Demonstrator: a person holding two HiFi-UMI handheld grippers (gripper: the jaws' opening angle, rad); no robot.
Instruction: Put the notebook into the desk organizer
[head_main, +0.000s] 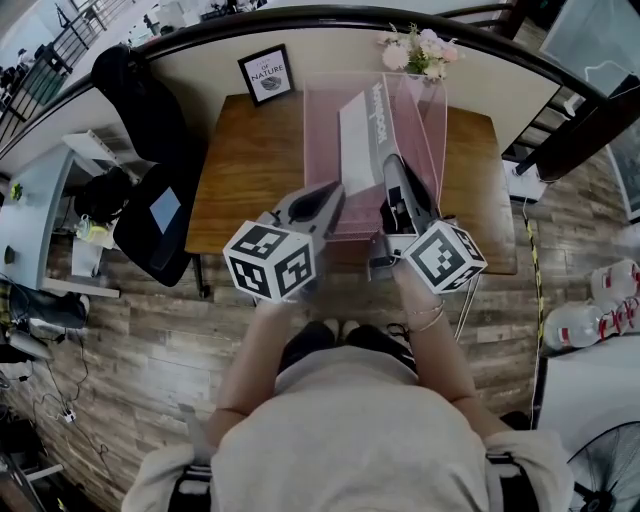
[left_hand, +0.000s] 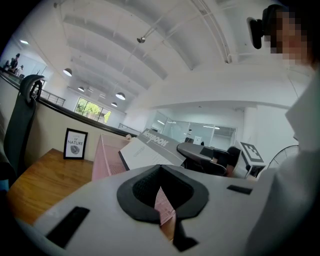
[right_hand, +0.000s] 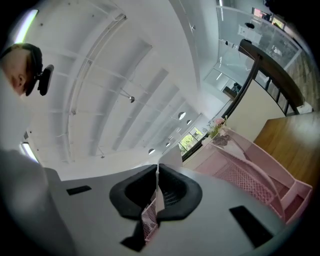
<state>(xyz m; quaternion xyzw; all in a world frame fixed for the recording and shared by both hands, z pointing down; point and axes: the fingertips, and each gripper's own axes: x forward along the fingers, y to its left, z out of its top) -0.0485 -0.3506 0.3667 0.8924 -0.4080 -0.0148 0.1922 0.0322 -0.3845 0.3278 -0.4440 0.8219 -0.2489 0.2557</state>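
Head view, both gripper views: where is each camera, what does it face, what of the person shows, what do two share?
Head view: on the head, steeply down at the wooden desk; forearms, torso, left gripper, right gripper.
Left gripper view: on that gripper, across the desk toward the notebook; jaws, shirt.
Right gripper view: on that gripper, tilted up at the ceiling; jaws, head.
Shared: all show the pink desk organizer.

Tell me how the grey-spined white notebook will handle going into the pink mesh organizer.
The grey-spined white notebook is probably stiff: gripped at one edge by the right gripper, it shows no sag. It seems light, since one gripper carries it. Thin and tilted, it may lean against the pink mesh organizer rather than stand.
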